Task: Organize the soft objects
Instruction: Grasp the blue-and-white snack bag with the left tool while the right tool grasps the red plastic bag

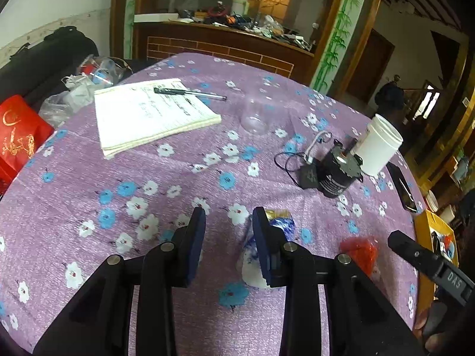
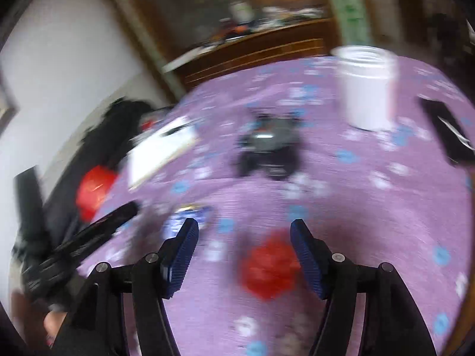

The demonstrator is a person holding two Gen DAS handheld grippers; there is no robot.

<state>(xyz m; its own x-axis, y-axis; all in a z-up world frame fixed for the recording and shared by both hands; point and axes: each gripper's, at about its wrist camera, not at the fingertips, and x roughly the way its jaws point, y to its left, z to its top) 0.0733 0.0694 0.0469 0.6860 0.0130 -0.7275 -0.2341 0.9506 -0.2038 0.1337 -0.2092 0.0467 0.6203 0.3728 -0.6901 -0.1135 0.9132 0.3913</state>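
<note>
A soft blue-and-white packet (image 1: 282,222) lies on the purple flowered tablecloth (image 1: 89,178), partly hidden behind the right finger of my left gripper (image 1: 228,212). The left jaws stand narrowly apart with only cloth between them. A crumpled red soft thing (image 1: 360,250) lies to the packet's right. In the blurred right wrist view the red thing (image 2: 268,264) sits on the cloth between the spread fingers of my right gripper (image 2: 244,222), nearer the right pad, which does not press on it. The packet (image 2: 190,213) shows just past the right gripper's left finger.
A white open jar (image 1: 378,145) stands at the right beside a black cylindrical device (image 1: 335,175) with cables. A notebook with a pen (image 1: 148,115), a clear glass (image 1: 255,115) and a dark phone (image 1: 402,184) are on the table. A red bag (image 1: 20,139) is off its left edge.
</note>
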